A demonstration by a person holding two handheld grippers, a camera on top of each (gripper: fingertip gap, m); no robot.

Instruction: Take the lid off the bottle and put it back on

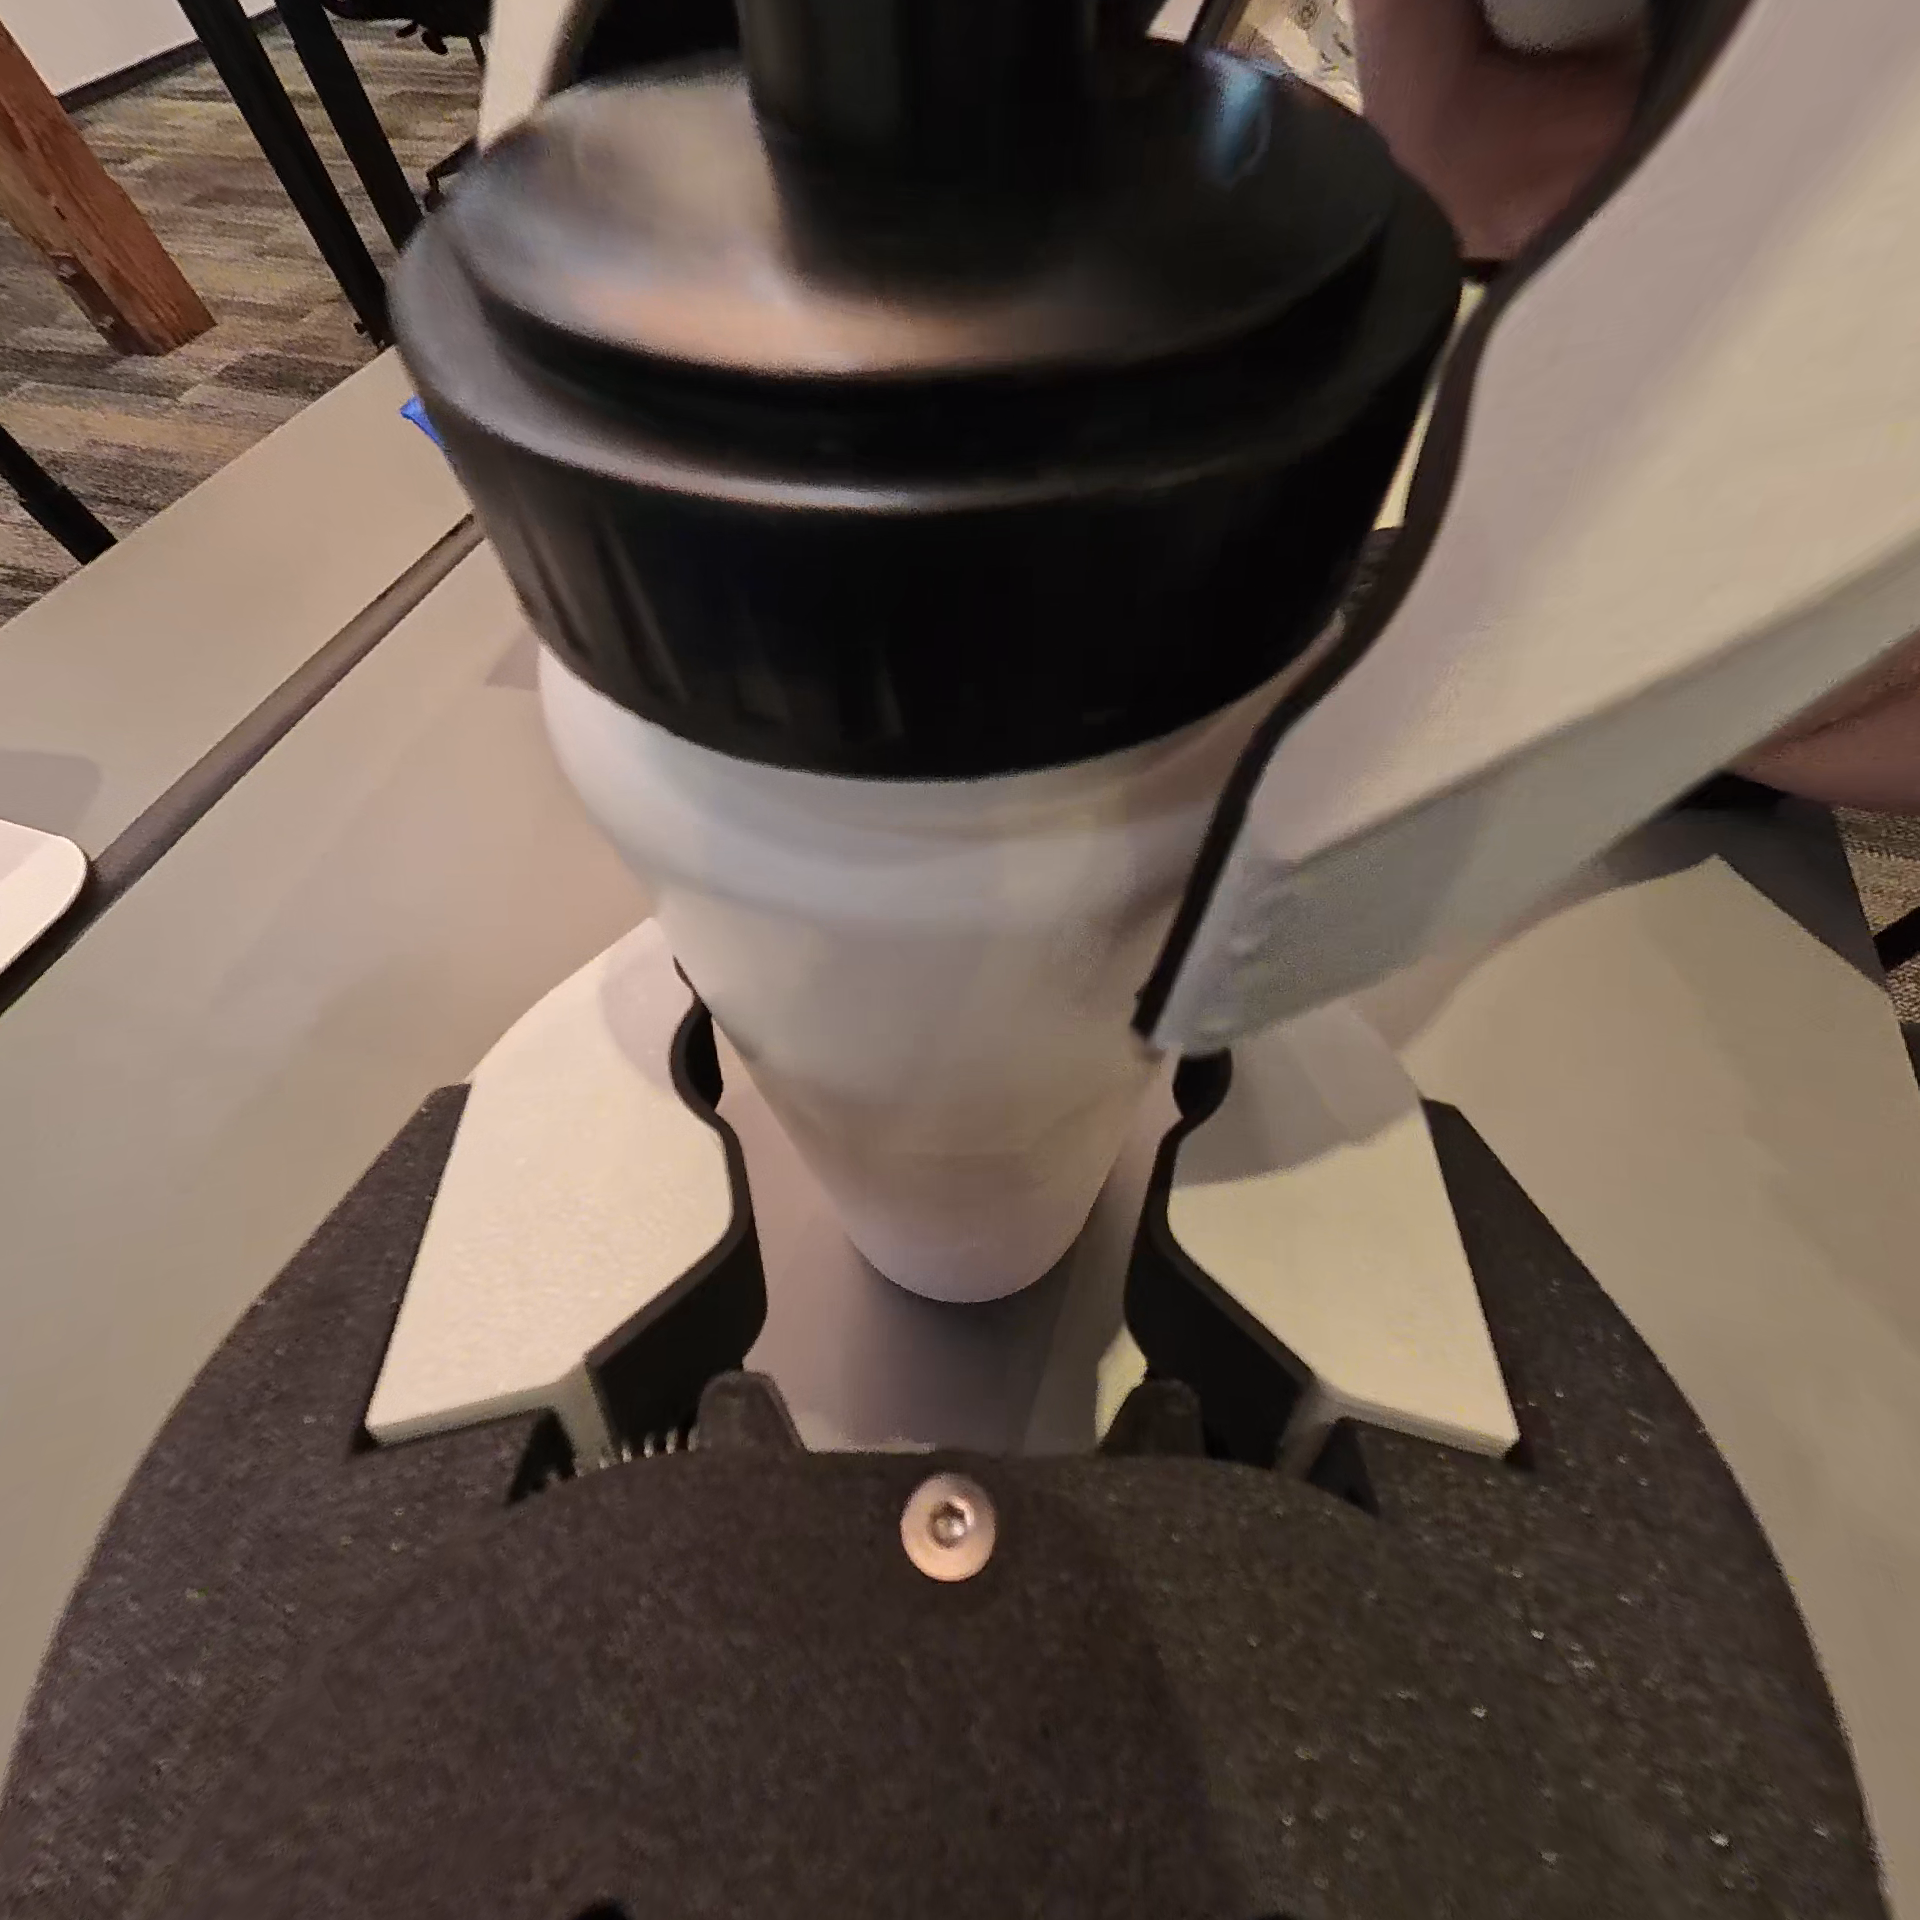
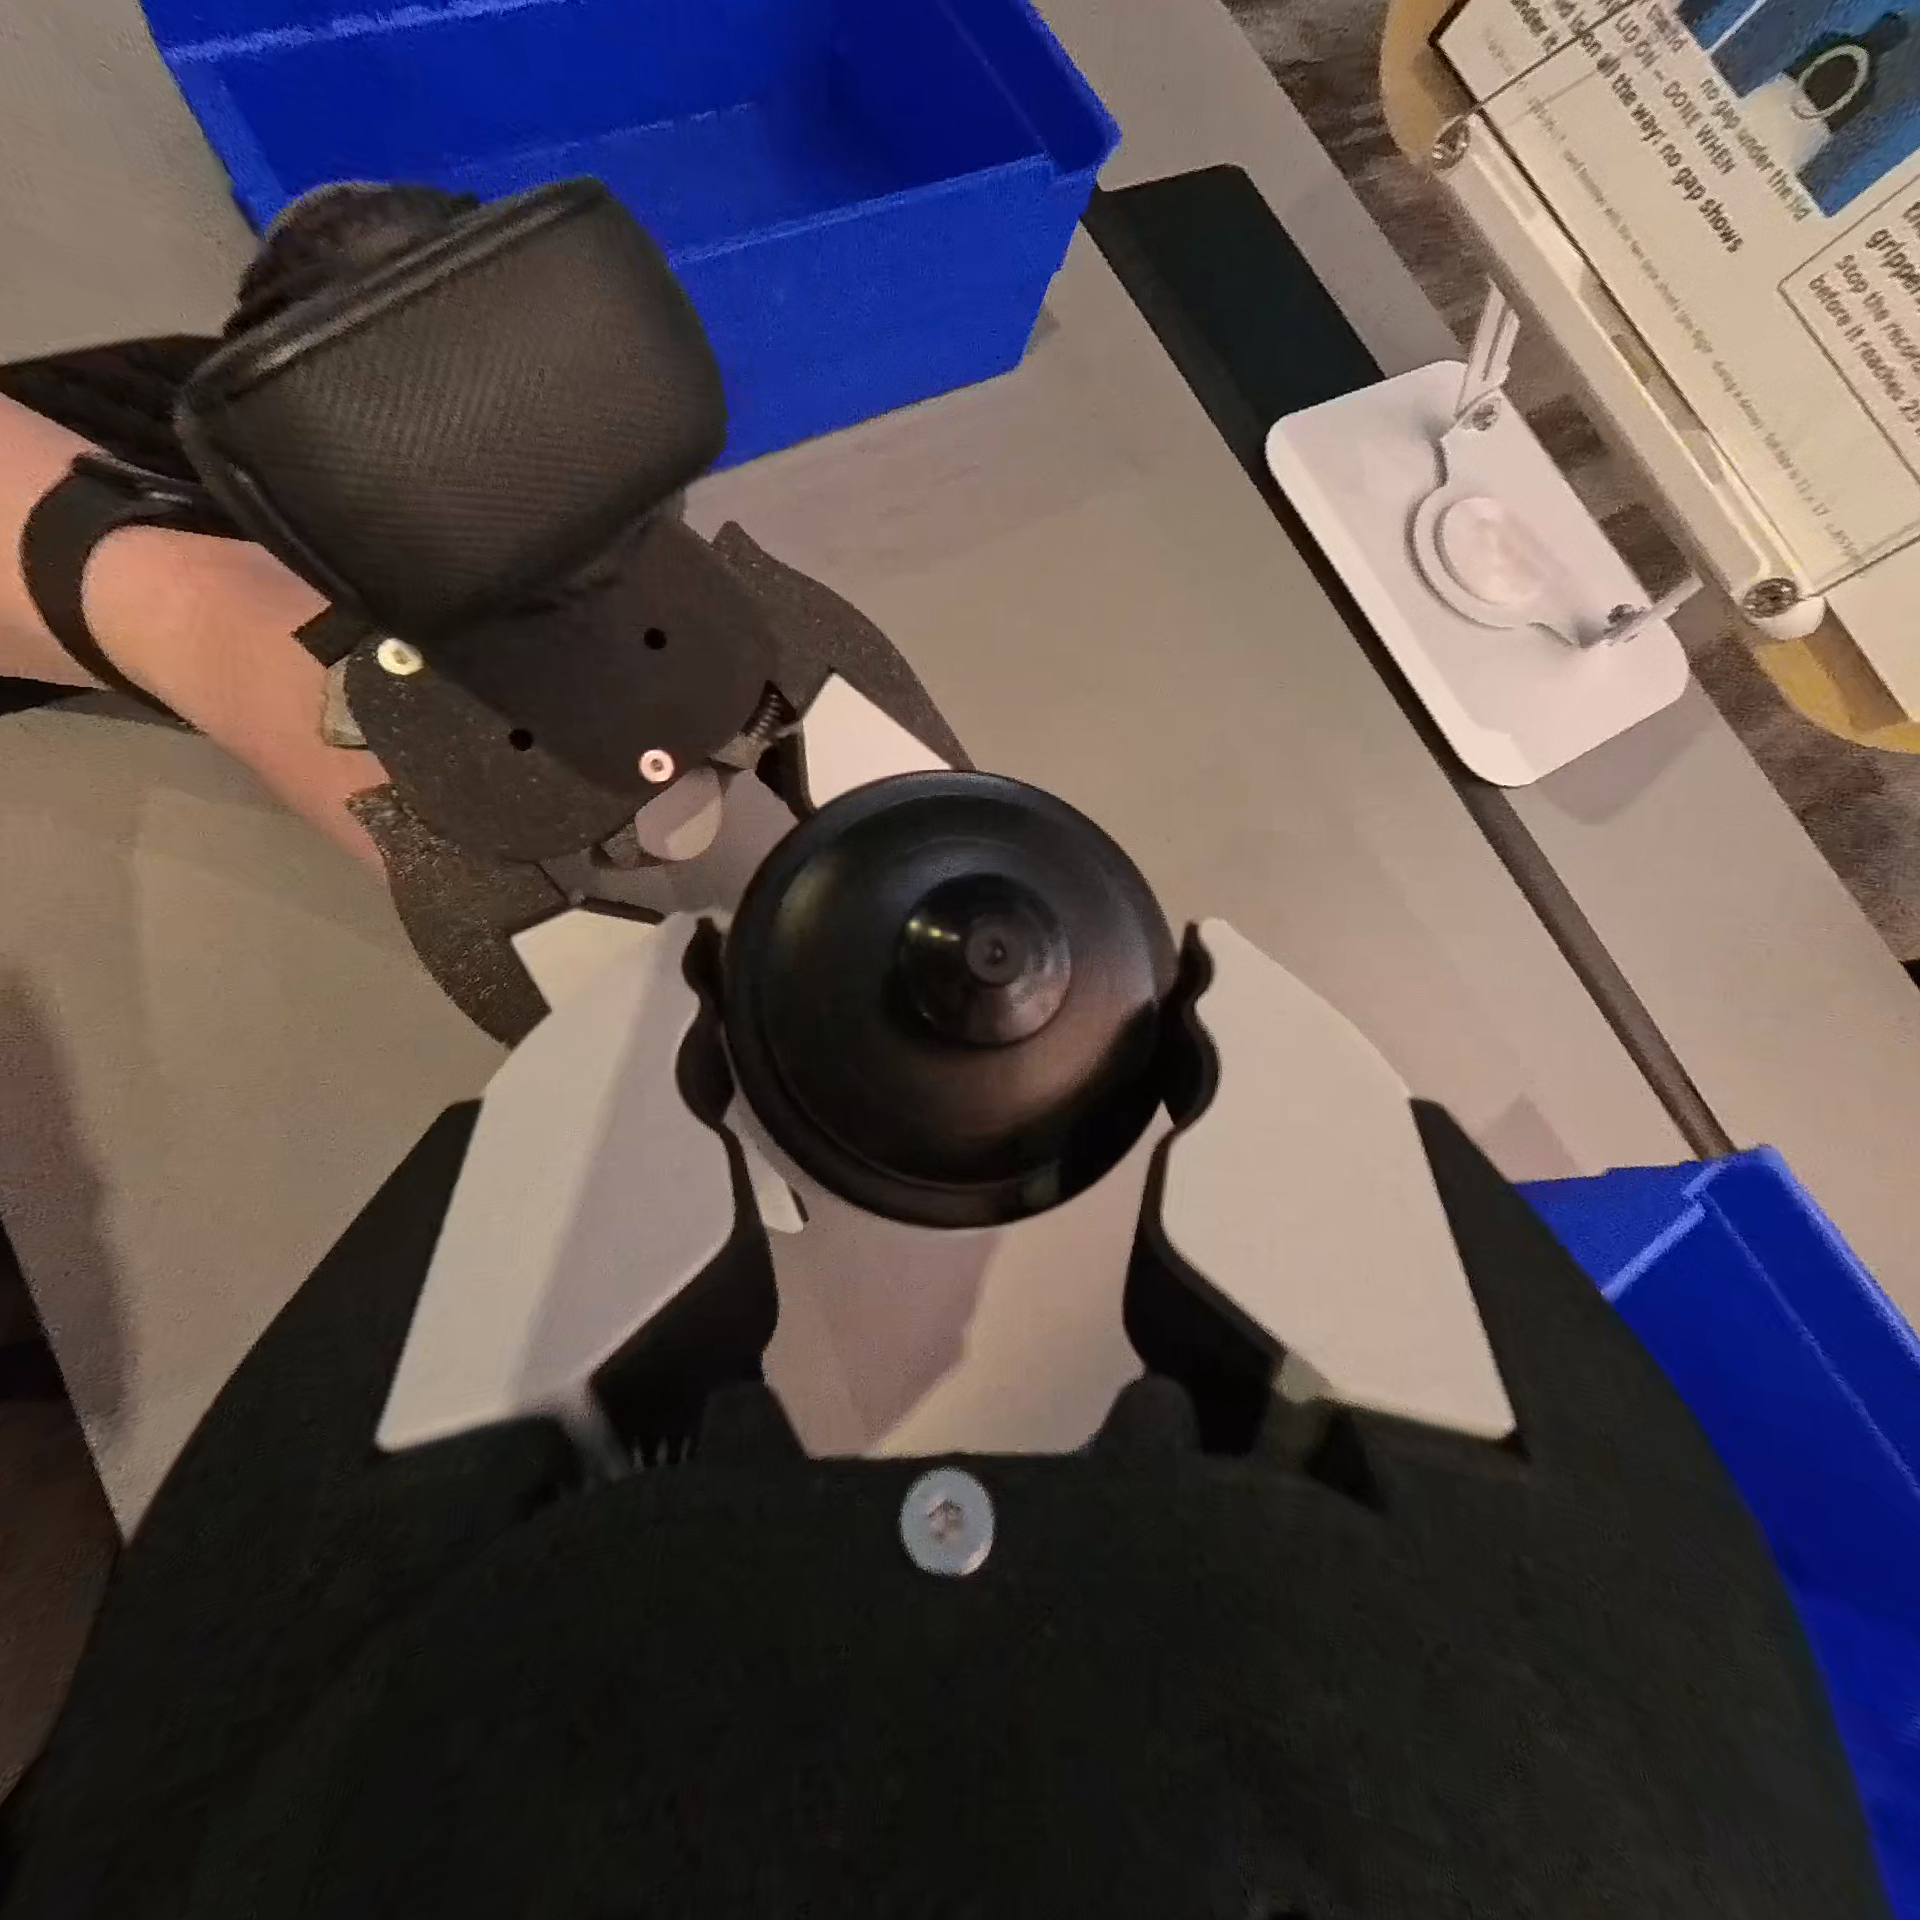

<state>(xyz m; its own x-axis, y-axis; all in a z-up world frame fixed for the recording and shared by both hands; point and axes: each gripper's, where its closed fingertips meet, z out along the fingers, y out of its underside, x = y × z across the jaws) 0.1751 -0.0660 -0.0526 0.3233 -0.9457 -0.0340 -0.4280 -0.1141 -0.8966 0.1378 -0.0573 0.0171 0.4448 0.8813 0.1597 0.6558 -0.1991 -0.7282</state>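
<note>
1. The bottle (image 1: 914, 997), white with a black lid (image 1: 914, 499), was seen standing upright on the grey bench (image 1: 208, 1091), its lower body between the jaws of the left gripper (image 1: 940, 1122).
2. The left jaws were seen set against the bottle's sides; the right-hand contact was partly hidden by a white finger (image 1: 1558, 582) of the right gripper, so a firm grasp could not be fully confirmed, though the bottle appeared to be held.
3. In the left wrist view the lid was blurred and its spout was cut off by the top edge.
4. In the right wrist view the lid (image 2: 951, 1049) was seen from above, with the jaws of the right gripper (image 2: 945, 1023) closed against its rim on both sides; the bottle body was hidden beneath the lid.
5. Whether the lid was fully screwed down could not be made out.
6. Only the right wrist view showed the left gripper (image 2: 582, 727) from outside, held by a hand (image 2: 239, 644) cut off at the left edge.
7. That view also showed a blue bin (image 2: 831, 208) beyond the bottle, a second blue bin (image 2: 1766, 1351) cut off at the right, a white stand (image 2: 1475, 613) and a printed sheet (image 2: 1683, 260).
8. Only the left wrist view showed carpeted floor (image 1: 208, 239) and a wooden post (image 1: 83, 229).
</note>
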